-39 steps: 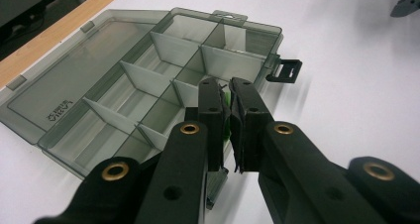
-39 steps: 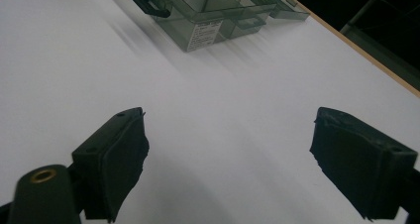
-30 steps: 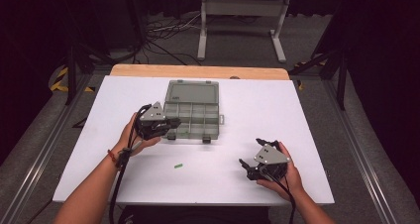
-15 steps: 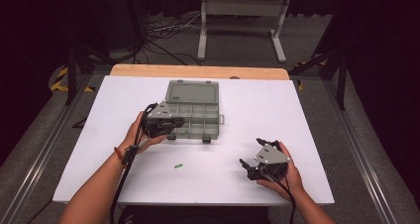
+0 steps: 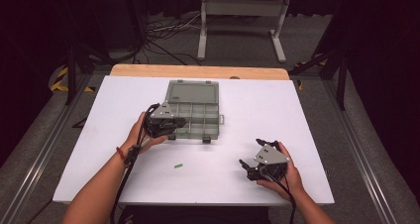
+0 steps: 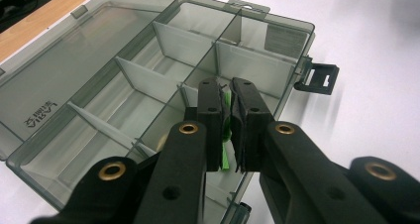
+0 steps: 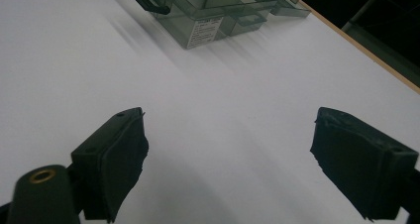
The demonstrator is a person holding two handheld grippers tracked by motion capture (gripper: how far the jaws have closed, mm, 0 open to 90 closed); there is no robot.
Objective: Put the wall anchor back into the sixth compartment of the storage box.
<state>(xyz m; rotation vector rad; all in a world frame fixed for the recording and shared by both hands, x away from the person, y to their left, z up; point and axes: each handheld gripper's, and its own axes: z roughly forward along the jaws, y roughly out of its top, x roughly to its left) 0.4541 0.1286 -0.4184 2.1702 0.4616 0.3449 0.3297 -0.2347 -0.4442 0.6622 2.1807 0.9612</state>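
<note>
on the left, at the near left corner of the open grey translucent plastic compartment box (image 5: 198,116): left gripper (image 6: 225,97), black two-jaw tool in the person's left hand (image 5: 141,135), hovering over the box's front row of compartments. jaws drawn nearly together, pinching a small bright green plastic piece (image 6: 226,135) upright between the pads; a sliver of green showing in the narrow gap, above a front compartment near the box's black latch (image 6: 317,78). exact compartment beneath hard to tell. lid of the box laid flat toward the far wooden edge of the table, white dividers standing inside the tray.

toward the middle, on the white tabletop (image 5: 317,115): a second small green piece (image 5: 178,165), lying alone, well apart from the box and between the two hands, nearer the front edge.

on the right: right gripper (image 5: 250,169), black with a grey three-cornered plate, held low in the right hand (image 5: 282,172) near the table's front right. jaws spread wide, pads (image 7: 124,149) far apart with bare white surface between them, gripping nothing, pointed across the table toward the box's front wall.
</note>
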